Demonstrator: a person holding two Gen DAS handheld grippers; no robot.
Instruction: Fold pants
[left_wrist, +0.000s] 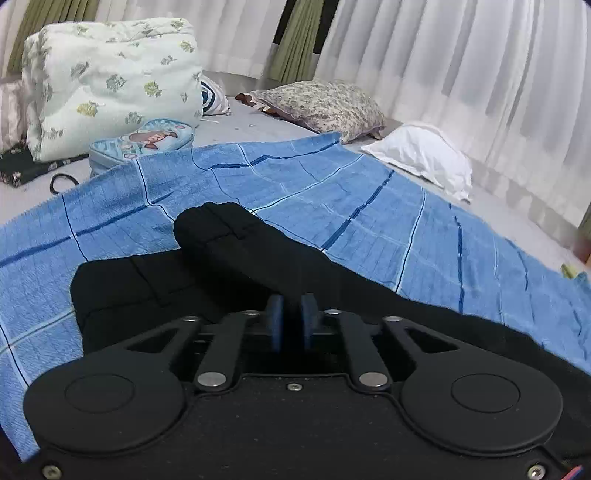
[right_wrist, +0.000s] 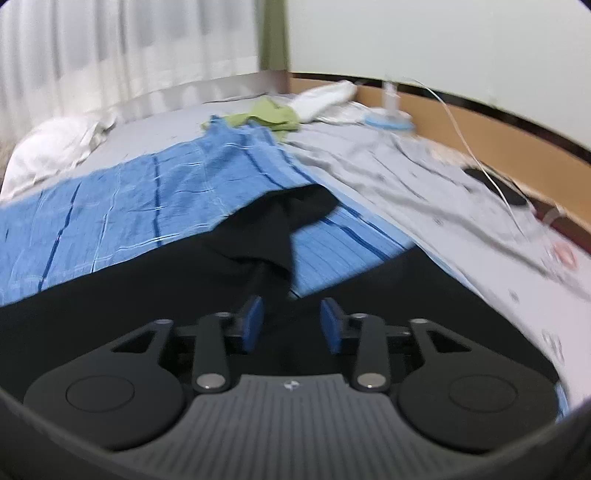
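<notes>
Black pants (left_wrist: 155, 288) lie on a blue checked blanket (left_wrist: 332, 206) on the bed. In the left wrist view my left gripper (left_wrist: 292, 314) is shut on a raised fold of the waistband end, which stands up ahead of the blue pads. In the right wrist view the pants (right_wrist: 266, 240) spread under the gripper, with one leg end bunched and lifted. My right gripper (right_wrist: 291, 317) is open, its blue pads apart over the black cloth, holding nothing. This view is blurred.
A folded floral quilt (left_wrist: 107, 81), a cartoon cushion (left_wrist: 147, 142), a patterned pillow (left_wrist: 325, 107) and a white pillow (left_wrist: 424, 155) lie beyond the blanket. White curtains hang behind. A grey sheet (right_wrist: 424, 192), green cloth (right_wrist: 266, 116), cable and wooden bed frame (right_wrist: 480, 129) are at right.
</notes>
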